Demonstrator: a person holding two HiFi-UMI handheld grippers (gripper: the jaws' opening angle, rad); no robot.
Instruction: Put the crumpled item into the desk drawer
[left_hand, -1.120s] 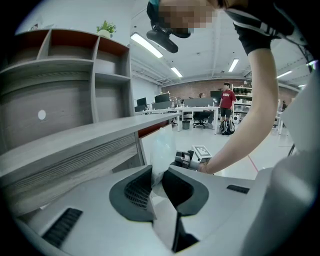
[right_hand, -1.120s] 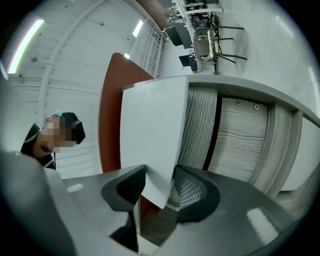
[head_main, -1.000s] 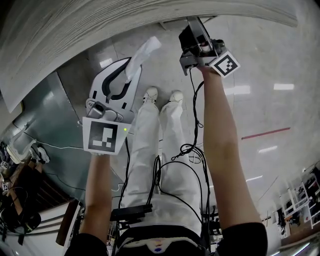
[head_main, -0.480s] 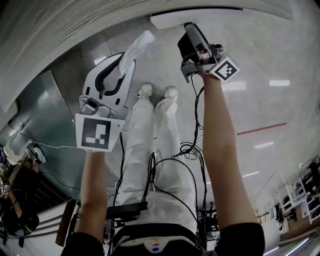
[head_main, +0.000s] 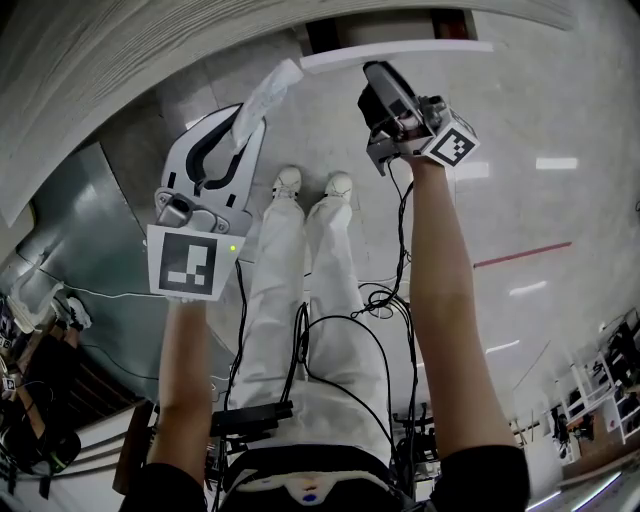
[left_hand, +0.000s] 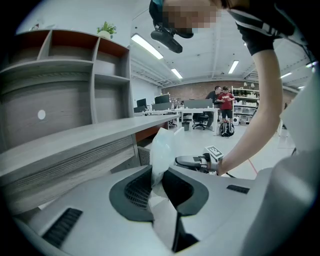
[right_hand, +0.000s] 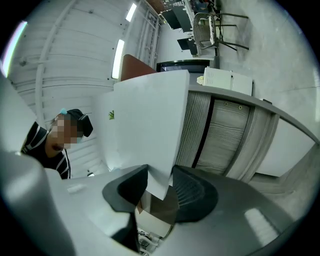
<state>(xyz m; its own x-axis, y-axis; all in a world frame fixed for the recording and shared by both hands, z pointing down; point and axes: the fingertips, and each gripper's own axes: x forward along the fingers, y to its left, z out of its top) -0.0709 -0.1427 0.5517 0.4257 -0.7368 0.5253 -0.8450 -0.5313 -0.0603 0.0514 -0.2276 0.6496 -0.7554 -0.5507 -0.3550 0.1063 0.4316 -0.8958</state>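
Crumpled item (head_main: 268, 88) is white and thin, and it sticks up out of the left gripper (head_main: 250, 120). In the left gripper view the crumpled item (left_hand: 161, 150) stands right between the two jaws of the left gripper (left_hand: 159, 172). The jaws are closed tight on its bottom end, and the top end hangs free in the air.

It is not in the drawer. It is held up in front of the long front edge of the desk (head_main: 200, 50), near the left end of the drawer front (head_main: 400, 52). I cannot tell if it touches the desk.

The drawer front is a flat white board under the desk's front edge. It stands out a little from the desk, and there is a dark gap (head_main: 380, 25) behind it.

The right gripper (head_main: 380, 72) is at the drawer front. In the right gripper view the drawer front (right_hand: 145, 115) has its lower corner down between the jaws of the right gripper (right_hand: 160, 180). The jaws are about half open and pinch the board on both sides.

Below the two arms you can see white trousers (head_main: 300, 300), white shoes (head_main: 340, 185) and black cables (head_main: 385, 300) over a shiny floor (head_main: 540, 120).
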